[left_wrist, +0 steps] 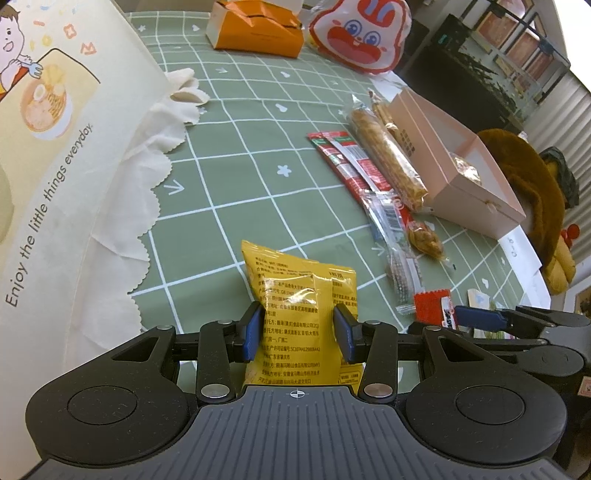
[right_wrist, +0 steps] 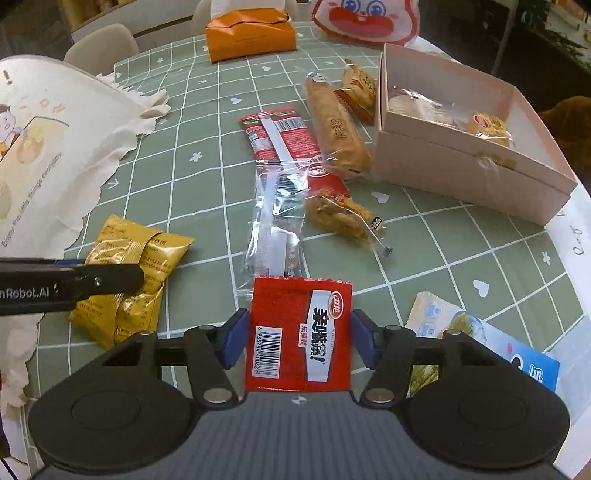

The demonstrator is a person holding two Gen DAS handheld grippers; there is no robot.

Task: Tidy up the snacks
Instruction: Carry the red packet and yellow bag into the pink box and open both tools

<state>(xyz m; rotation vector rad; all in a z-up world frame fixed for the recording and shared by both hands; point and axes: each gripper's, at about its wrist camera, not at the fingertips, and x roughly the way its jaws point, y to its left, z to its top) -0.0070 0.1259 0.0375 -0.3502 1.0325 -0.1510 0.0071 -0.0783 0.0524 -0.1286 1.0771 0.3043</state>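
Note:
Two yellow snack packets [left_wrist: 295, 291] lie on the green checked tablecloth [left_wrist: 229, 166]. My left gripper [left_wrist: 299, 326] is shut on the nearer one, its blue pads pressing both sides. From the right wrist view the same yellow packets [right_wrist: 122, 251] sit at the left under one black finger of the left gripper [right_wrist: 103, 280]. My right gripper [right_wrist: 300, 334] is shut on a flat red snack packet [right_wrist: 280, 314] with a barcode, just above the cloth. That red packet [left_wrist: 430, 306] also shows at the right of the left wrist view.
An open pink box [right_wrist: 461, 166] holding wrapped snacks stands at the right. Long red packs [right_wrist: 284, 136], a bread stick [right_wrist: 336, 125] and a clear pack [right_wrist: 277, 214] lie mid-table. A cream cartoon bag [left_wrist: 55, 147] fills the left; an orange box [right_wrist: 251, 33] sits behind.

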